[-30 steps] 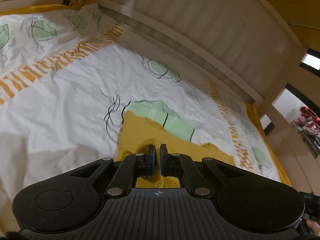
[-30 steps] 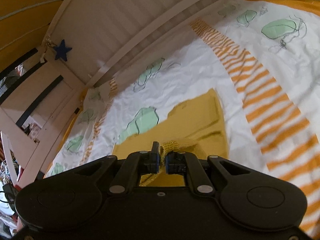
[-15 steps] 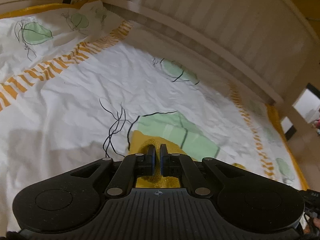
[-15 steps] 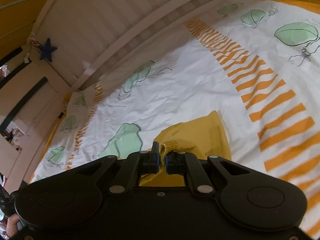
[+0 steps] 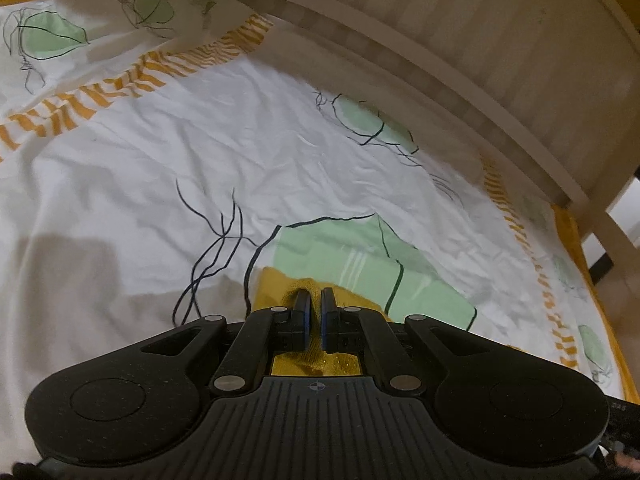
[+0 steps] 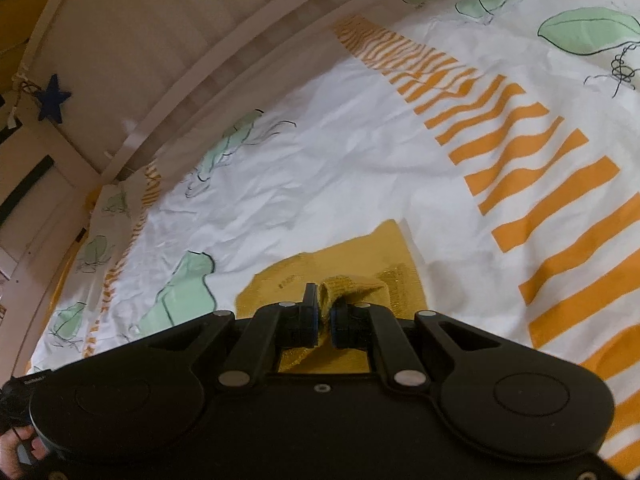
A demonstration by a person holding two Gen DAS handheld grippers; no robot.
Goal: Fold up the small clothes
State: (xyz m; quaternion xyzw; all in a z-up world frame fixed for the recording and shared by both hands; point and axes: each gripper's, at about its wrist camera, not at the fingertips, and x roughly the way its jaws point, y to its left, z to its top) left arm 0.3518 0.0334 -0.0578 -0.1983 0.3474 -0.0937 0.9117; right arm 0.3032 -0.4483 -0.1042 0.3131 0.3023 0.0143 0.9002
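Mustard garment [image 6: 372, 256]: knitted cloth, ribbed edge glinting faintly. Bedsheet [image 5: 168, 168]: matt, creased printed cotton, apparently. Bed rail [image 5: 440, 80]: pale painted wood, smooth. Right gripper [image 6: 323, 312]: matt black speckled plastic, bright metal pivots.

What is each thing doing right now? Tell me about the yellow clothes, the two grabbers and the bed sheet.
yellow garment: partly lying on the sheet, near edge pinched up by both grippers.
left gripper: jaws nearly shut, yellow cloth by them.
right gripper: shut on a bunched fold of the garment.
bed sheet: spread out flat, wrinkled.
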